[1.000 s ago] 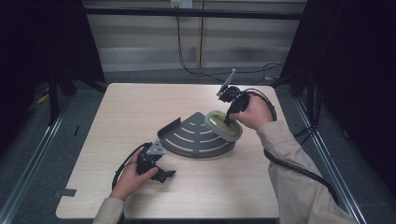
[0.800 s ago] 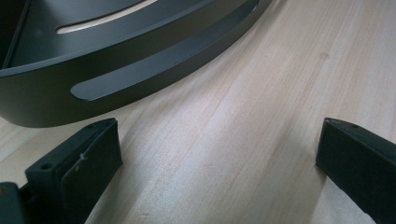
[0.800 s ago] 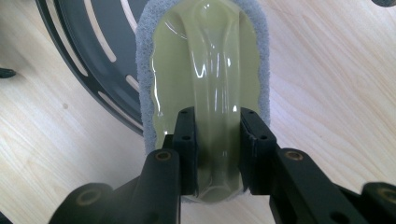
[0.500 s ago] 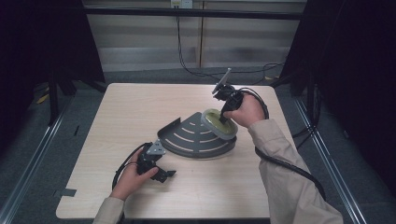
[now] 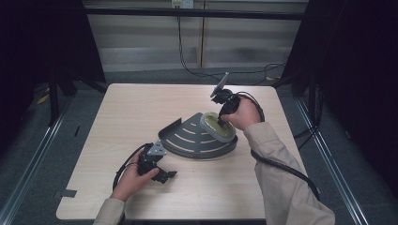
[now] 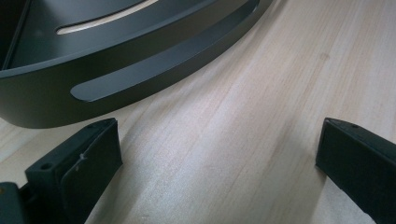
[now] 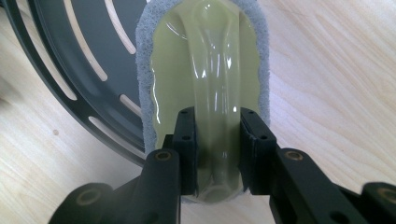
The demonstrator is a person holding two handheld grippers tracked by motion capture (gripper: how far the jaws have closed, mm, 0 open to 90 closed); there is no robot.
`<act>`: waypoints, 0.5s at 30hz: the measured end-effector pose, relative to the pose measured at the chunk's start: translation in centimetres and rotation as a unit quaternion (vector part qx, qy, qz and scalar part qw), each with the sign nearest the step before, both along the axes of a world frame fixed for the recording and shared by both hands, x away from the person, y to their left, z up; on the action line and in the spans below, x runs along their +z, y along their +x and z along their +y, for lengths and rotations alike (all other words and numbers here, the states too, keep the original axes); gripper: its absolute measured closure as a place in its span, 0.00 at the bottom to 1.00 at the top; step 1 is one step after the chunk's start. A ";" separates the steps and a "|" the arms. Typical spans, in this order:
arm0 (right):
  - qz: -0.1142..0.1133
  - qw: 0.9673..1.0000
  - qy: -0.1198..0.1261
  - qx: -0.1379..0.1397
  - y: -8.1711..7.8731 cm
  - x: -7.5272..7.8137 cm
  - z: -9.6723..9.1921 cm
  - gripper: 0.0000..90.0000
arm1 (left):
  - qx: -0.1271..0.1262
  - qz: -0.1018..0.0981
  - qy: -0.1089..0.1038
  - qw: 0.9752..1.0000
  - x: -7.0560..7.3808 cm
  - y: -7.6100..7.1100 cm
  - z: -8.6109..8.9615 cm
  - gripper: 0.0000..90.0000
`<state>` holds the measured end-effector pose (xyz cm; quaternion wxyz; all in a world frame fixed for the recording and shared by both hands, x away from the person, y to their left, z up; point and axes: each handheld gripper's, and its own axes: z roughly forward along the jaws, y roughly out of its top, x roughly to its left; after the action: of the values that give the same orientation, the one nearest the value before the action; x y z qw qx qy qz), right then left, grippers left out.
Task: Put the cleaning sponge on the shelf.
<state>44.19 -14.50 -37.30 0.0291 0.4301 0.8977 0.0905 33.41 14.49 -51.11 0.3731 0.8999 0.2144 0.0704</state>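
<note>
A pale yellow-green scrubber (image 7: 205,79) with a grey pad around its edge lies tilted over the curved rim of a dark slotted corner rack (image 5: 192,138), part over the rack and part over the table (image 5: 141,108). The right tool (image 7: 217,154) clamps the scrubber's raised glossy handle ridge between its two black jaws, the person's right hand (image 5: 244,115) wrapped around the tool above the rack's far right side. The rack sits near the middle of the light wooden table. The left tool (image 6: 215,163) rests low over the table just beside the rack's near left rim, its jaws spread wide with nothing between them, held in the left hand (image 5: 133,178).
</note>
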 end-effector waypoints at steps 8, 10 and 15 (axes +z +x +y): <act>0.008 1.000 -0.003 0.000 0.4 -1.0 0.4 0.79 | 0.000 0.000 -0.003 1.000 0.0 0.0 0.0 0.00; 0.009 1.000 -0.001 0.000 0.4 -1.2 0.6 0.79 | 0.000 0.000 -0.003 1.000 0.0 0.0 0.0 0.00; 0.010 1.000 -0.003 0.003 0.6 -1.7 0.8 0.79 | -0.002 0.001 -0.002 1.000 0.0 0.1 0.0 0.00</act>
<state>44.76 -13.68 -38.97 0.0209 0.4286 0.8994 0.0832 33.46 14.44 -51.11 0.3744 0.8999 0.2130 0.0684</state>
